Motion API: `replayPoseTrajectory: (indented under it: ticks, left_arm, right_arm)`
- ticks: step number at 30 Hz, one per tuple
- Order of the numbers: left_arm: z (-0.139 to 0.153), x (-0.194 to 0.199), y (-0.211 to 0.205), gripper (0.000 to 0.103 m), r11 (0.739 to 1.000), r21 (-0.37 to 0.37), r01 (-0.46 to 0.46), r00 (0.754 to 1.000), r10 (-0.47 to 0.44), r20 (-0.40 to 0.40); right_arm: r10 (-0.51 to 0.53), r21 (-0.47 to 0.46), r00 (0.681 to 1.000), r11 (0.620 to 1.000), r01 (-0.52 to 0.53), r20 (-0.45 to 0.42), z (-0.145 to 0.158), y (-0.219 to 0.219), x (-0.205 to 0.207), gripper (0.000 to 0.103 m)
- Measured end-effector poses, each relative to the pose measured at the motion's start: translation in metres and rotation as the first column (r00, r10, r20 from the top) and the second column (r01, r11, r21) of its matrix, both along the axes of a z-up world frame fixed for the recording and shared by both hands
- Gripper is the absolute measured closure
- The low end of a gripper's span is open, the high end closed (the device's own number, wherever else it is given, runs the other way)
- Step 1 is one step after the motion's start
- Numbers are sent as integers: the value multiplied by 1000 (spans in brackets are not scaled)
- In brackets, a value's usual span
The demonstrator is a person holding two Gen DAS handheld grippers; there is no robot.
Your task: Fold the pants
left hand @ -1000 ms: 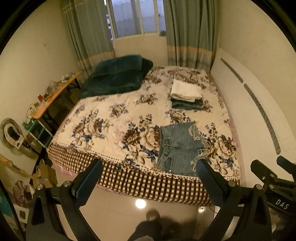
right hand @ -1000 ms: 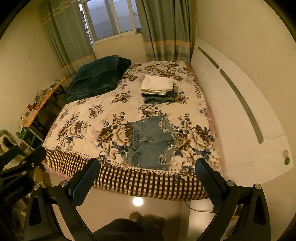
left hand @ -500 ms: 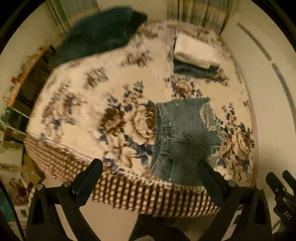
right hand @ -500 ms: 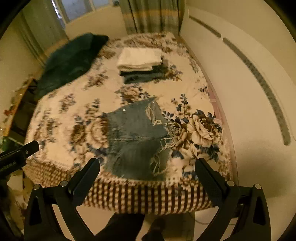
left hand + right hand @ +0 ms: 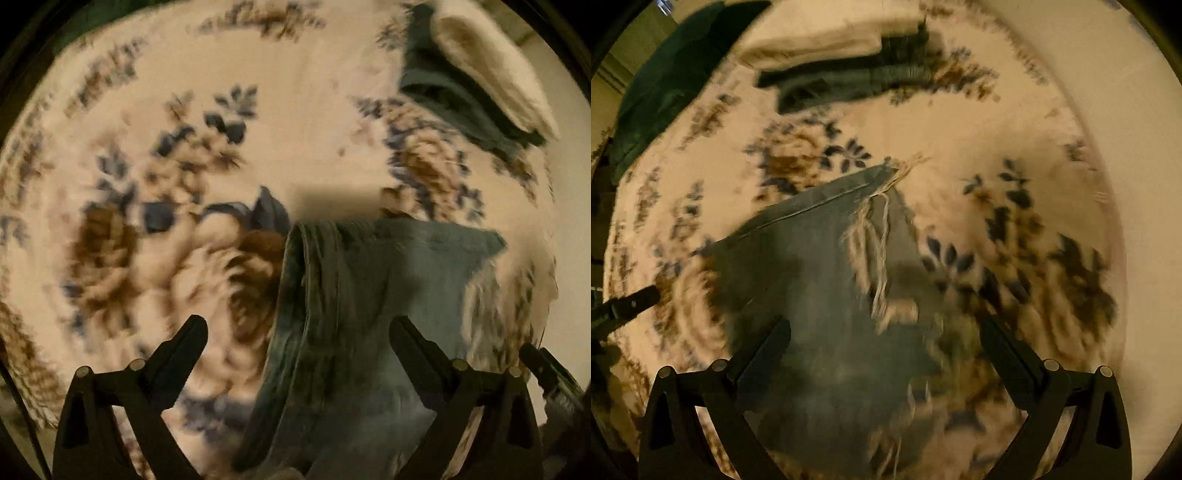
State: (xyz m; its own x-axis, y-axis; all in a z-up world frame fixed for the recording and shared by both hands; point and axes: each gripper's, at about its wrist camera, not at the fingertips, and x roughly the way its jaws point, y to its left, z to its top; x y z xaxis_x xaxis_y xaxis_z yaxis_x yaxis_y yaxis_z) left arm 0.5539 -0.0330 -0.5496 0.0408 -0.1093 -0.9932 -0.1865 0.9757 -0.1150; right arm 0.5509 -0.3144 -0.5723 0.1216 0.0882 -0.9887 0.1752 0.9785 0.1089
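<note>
Evidently both claws have closed in from the foot of the bed (image 5: 295,110): left claw (image 5: 297,332) and right claw (image 5: 884,334) gape wide and empty above the unfolded denim shorts (image 5: 812,277), grasp judged imminent.

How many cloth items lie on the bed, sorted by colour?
Blue denim shorts: 1
White folded cloth: 1
Dark grey-green folded garments beneath it: blurred, at least 1
Dark green blanket: 1
Total: at least 4, all on the floral bedspread.
</note>
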Motion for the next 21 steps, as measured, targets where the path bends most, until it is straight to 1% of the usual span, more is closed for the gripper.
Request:
replayPoseTrajectory:
  ticks: [1, 4, 7, 9, 10, 12, 14, 15, 16, 17, 18, 19, 20, 21]
  left_arm:
    - [-15, 8, 1, 8, 1000, -21, -22, 1000, 22, -14]
    - [-47, 28, 4, 8, 991, -104, -85, 996, 82, -40]
    - [-63, 41, 1, 8, 981, -158, -115, 993, 110, -38]
    - [-69, 47, -8, 8, 981, -167, -102, 995, 97, -36]
    - [-70, 49, -13, 8, 983, -156, -93, 995, 89, -32]
    - [-74, 52, -22, 18, 991, -114, -63, 998, 62, -13]
    - [-75, 50, -28, 41, 996, -81, -47, 999, 48, 4]
    - [-73, 48, -30, 49, 996, -85, -41, 999, 42, 18]
    - [-69, 45, -33, 59, 996, -85, -34, 999, 37, 38]
    - [-63, 42, -36, 65, 997, -77, -29, 998, 33, 58]
    - [-54, 36, -41, 68, 997, -70, -15, 997, 20, 79]
    - [-43, 30, -46, 69, 998, -57, -3, 995, 8, 100]
    - [-32, 25, -49, 70, 999, -47, 2, 993, 3, 121]
    - [-19, 18, -53, 70, 999, -47, 12, 990, -5, 137]
  right_arm:
    - [6, 19, 1000, 1000, -6, -14, -25, -5, 19, 0]
    - [25, 71, 999, 997, -22, -41, -75, -16, 63, 0]
    - [42, 144, 997, 989, -32, -66, -113, -22, 102, 0]
    - [61, 192, 995, 980, -45, -76, -133, -20, 124, 0]
    - [68, 214, 995, 976, -50, -77, -140, -18, 132, 0]
    - [88, 235, 994, 969, -70, -67, -148, -12, 142, 0]
    - [125, 244, 992, 963, -114, -29, -145, -3, 143, 2]
    - [147, 240, 989, 961, -142, -6, -142, 2, 143, 11]
    - [172, 224, 985, 960, -170, 11, -139, 8, 143, 32]
    - [186, 210, 982, 960, -186, 19, -138, 11, 142, 46]
    - [193, 200, 981, 960, -194, 25, -136, 12, 141, 72]
    - [194, 195, 980, 961, -198, 42, -131, 12, 137, 89]
    - [191, 203, 979, 958, -200, 64, -125, 11, 134, 94]
    - [186, 208, 979, 958, -199, 82, -118, 15, 129, 95]
